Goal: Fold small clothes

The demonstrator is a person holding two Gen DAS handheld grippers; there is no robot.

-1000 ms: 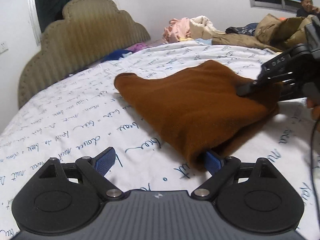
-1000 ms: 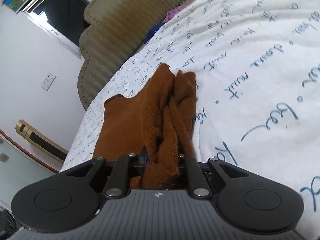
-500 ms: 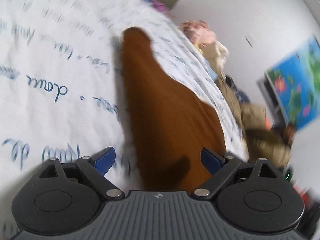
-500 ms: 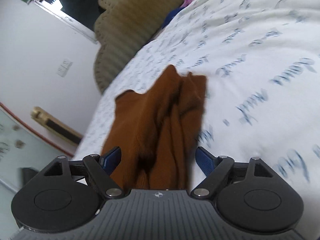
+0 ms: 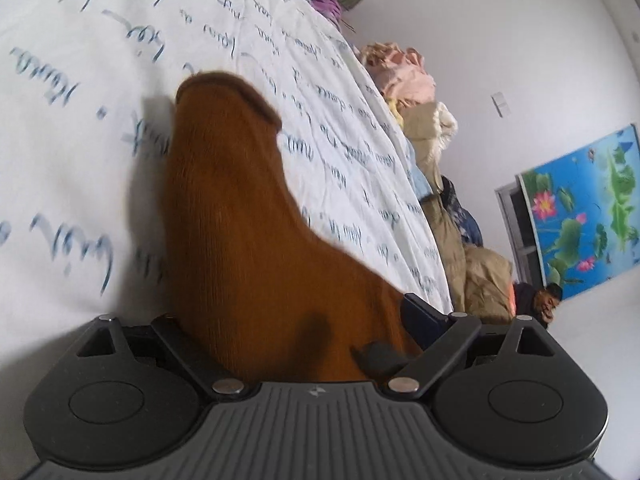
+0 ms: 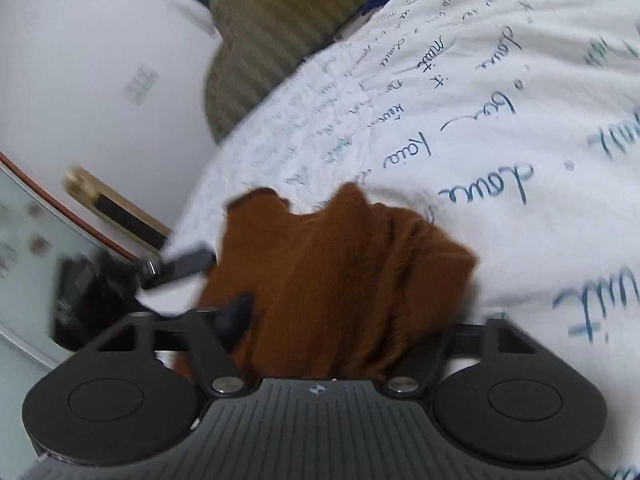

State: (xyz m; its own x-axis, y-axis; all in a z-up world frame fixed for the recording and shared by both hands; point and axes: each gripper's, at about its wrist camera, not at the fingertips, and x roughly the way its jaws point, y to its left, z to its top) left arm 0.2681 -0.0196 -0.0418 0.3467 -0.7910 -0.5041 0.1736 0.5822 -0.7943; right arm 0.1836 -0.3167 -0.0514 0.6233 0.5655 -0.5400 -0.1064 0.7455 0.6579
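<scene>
A brown knit garment [image 5: 240, 220] lies on the white bedsheet with blue writing [image 5: 80, 80]. My left gripper [image 5: 292, 312] straddles its near end with jaws wide and closing. The cloth covers the left finger, and the blue pad of the right finger [image 5: 420, 312] sits at the cloth's edge. In the right wrist view the garment [image 6: 340, 272] is bunched up between the jaws of my right gripper [image 6: 344, 312], which are closing. Its left finger [image 6: 236, 312] rests against the fabric and its right finger is hidden behind it. The left gripper's finger [image 6: 188, 264] shows blurred at the garment's left edge.
A pile of mixed clothes [image 5: 404, 76] lies along the bed's far edge. An olive padded headboard [image 6: 272, 32] stands at the bed's end. A person [image 5: 540, 304] sits by the wall under a flower picture [image 5: 588, 200]. A glass-topped surface [image 6: 24, 240] is beside the bed.
The left gripper rolled and swung over the garment's end, which now lies between its jaws. The right gripper let go of the bunched cloth, opened wide, moved, and has narrowed around the cloth again.
</scene>
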